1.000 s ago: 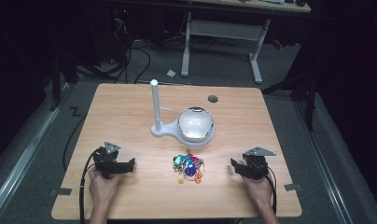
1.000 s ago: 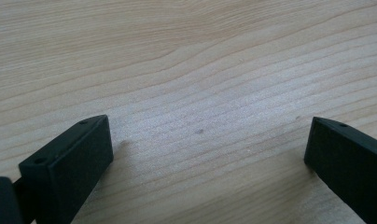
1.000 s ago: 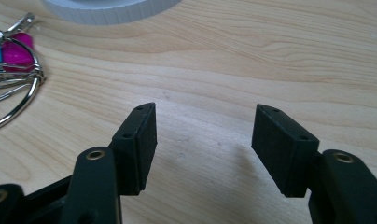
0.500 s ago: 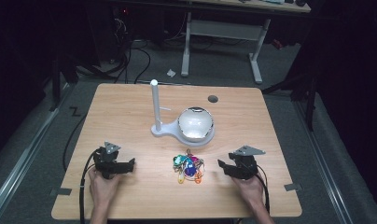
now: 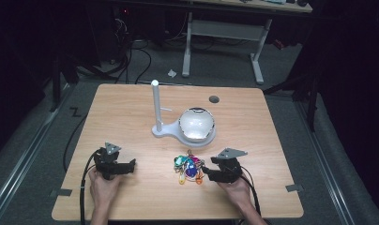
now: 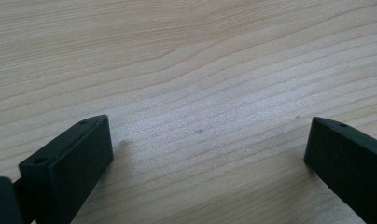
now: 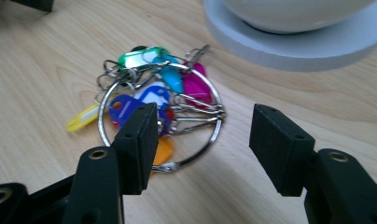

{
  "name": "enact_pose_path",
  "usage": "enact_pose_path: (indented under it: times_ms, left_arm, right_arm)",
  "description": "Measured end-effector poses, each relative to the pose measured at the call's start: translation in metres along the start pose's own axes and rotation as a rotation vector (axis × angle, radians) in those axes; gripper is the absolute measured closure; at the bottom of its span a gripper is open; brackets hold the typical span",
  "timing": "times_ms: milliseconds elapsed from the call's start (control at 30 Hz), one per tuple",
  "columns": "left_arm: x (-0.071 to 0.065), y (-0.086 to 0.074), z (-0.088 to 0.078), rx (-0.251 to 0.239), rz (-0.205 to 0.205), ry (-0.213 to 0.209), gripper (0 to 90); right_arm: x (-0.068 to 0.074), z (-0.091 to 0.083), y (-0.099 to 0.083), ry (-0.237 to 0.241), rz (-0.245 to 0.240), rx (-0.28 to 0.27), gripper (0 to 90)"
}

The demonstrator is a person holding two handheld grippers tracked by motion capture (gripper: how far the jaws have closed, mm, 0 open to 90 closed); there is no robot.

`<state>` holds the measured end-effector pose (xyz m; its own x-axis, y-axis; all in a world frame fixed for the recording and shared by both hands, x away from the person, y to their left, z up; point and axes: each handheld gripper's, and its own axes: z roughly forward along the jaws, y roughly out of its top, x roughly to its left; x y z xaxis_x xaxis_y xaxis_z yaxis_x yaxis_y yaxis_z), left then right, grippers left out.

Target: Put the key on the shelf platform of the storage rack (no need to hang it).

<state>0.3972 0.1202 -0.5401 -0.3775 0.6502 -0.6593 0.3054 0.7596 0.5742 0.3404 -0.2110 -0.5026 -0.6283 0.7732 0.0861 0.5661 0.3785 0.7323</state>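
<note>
From the high view, the key ring [image 5: 188,168] with its coloured tags lies on the wooden table [image 5: 253,122] just in front of the white stand [image 5: 184,126]; the right gripper [image 5: 209,172] sits just beside it, the left gripper [image 5: 131,165] well apart to the other side; in the left gripper view the jaws stand wide over bare wood, nothing between them; in the right gripper view the jaws are parted and empty, one jaw overlapping the ring [image 7: 161,105], the stand's base [image 7: 294,44] behind.
</note>
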Motion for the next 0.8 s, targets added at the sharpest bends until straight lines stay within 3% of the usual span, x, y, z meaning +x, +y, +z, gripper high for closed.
enact_pose_path:
  times_ms: [433, 800]
  left_arm:
    - [0.000, 0.000, 0.000, 0.001, -0.002, 0.000, 1.5]
    - [0.000, 0.000, 0.000, 0.000, 0.000, -0.001, 1.5]
  right_arm:
    - [0.014, 0.019, -0.003, 0.041, 0.006, 0.023, 50.1]
    - [0.015, 0.030, -0.004, 0.018, -0.022, 0.057, 59.8]
